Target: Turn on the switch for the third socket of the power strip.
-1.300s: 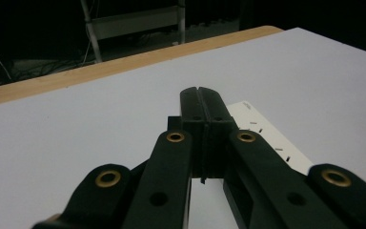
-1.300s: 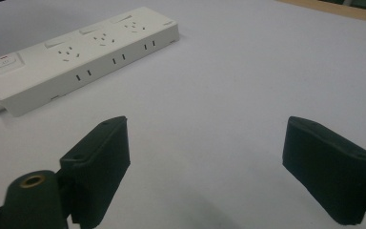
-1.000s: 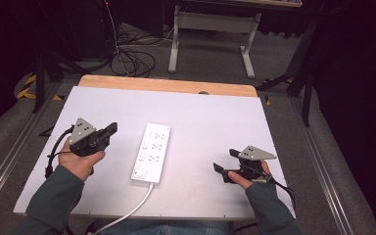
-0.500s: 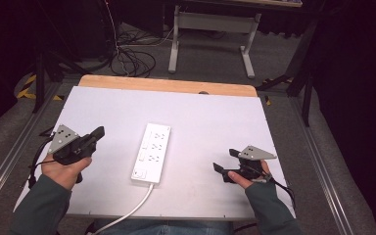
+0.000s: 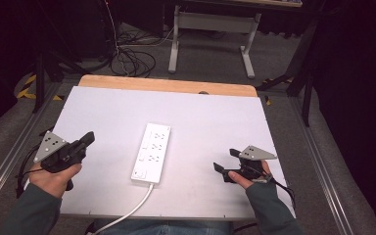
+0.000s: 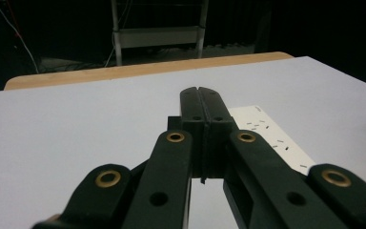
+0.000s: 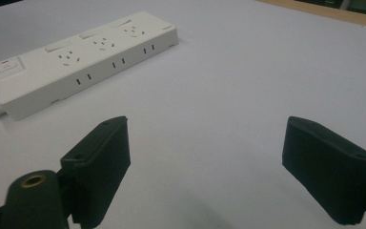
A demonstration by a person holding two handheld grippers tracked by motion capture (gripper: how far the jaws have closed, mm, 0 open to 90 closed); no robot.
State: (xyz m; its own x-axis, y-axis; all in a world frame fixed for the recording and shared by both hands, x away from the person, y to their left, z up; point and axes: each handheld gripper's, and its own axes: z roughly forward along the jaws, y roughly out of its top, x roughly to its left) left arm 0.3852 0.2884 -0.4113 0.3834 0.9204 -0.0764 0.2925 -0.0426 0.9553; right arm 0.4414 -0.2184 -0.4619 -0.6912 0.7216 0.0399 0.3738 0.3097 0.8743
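A white power strip [image 5: 152, 152] lies in the middle of the white table [image 5: 210, 122], its cord running off the near edge. The same power strip [image 7: 81, 59] shows far left in the right gripper view and partly behind the jaws [image 6: 271, 136] in the left gripper view. My left gripper [image 5: 89, 138] is held at the table's left edge, shut with nothing between its jaws [image 6: 201, 98]. My right gripper [image 5: 224, 160] rests low at the right, open and empty [image 7: 205, 164], pointing toward the strip.
A wooden strip [image 5: 166, 85] borders the table's far edge. Beyond it on the floor stand a white metal stand [image 5: 210, 29] and tangled cables [image 5: 132, 61]. Metal rails [image 5: 318, 161] run along both sides of the table.
My left gripper has moved left and toward the near edge, away from the power strip. The right gripper has stayed in place.
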